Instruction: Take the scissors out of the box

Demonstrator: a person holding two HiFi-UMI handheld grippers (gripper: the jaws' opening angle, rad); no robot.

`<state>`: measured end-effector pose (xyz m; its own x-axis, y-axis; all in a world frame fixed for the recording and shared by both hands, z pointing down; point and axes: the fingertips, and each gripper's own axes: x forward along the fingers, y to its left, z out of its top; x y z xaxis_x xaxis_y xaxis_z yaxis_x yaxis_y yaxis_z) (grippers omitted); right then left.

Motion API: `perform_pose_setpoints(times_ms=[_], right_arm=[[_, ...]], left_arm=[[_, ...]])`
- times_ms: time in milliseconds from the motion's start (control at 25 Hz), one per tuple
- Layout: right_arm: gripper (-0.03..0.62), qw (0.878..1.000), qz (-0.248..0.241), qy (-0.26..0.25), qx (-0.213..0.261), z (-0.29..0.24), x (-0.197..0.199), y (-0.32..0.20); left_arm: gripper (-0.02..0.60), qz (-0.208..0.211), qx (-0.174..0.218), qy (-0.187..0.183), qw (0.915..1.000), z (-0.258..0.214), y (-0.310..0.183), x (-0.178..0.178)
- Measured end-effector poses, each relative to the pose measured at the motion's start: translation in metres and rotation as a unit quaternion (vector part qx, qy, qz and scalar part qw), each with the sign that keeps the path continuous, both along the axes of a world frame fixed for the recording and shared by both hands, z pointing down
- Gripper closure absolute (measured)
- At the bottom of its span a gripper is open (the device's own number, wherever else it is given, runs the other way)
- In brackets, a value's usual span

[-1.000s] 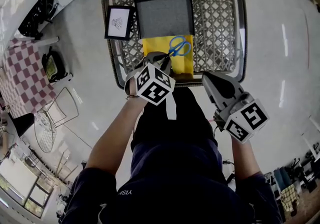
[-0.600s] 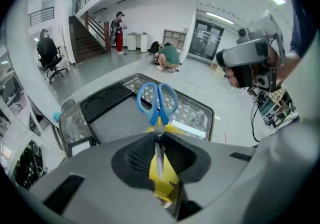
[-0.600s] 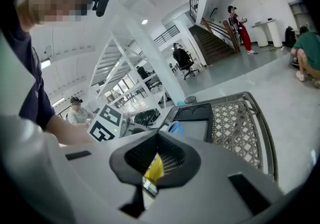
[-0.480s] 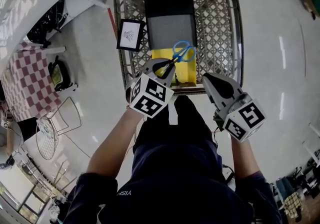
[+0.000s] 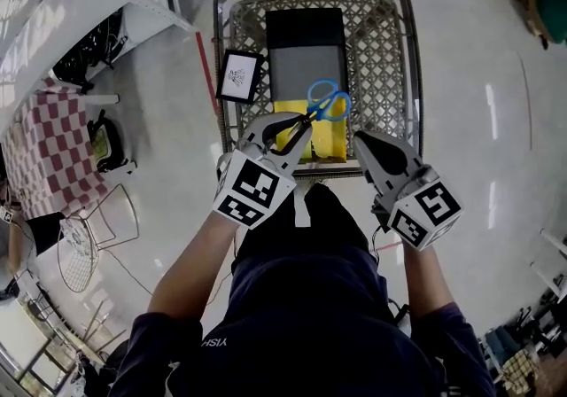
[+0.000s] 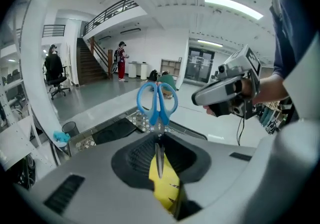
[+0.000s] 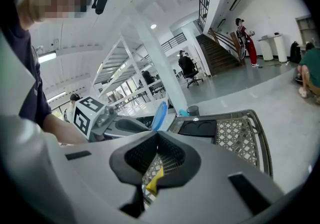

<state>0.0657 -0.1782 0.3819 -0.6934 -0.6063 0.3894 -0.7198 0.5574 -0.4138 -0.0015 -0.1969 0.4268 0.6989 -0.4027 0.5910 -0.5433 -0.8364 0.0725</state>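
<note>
- The hall is evenly and brightly lit by ceiling strip lights (image 6: 232,7).
- Glare streaks are reflected off the glossy floor (image 5: 492,112).
- Edges are bent by fisheye distortion; gripper-view corners are darkened.

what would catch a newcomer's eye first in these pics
The blue-handled scissors, pinched by the blades in the left gripper and raised in the air above the yellow box in the wire cart. Next comes the right gripper, shut and empty, hovering beside it over the cart's near rim.
</note>
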Motion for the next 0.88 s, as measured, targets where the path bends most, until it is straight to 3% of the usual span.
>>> perform_pose_setpoints(times_ms=[320,880], right_arm=[[0.577,0.999,-0.001,0.013,0.032,-0.023,-0.008,0.001],[0.577,0.996,-0.006,0.032,0.081,-0.064,-0.030,0.005]], left_arm=[[0.506,-0.002,0.042,0.050,0.9979,-0.047,0.004,-0.014],[0.506,0.009,0.089,0.100,0.9910,-0.106,0.020,-0.040]])
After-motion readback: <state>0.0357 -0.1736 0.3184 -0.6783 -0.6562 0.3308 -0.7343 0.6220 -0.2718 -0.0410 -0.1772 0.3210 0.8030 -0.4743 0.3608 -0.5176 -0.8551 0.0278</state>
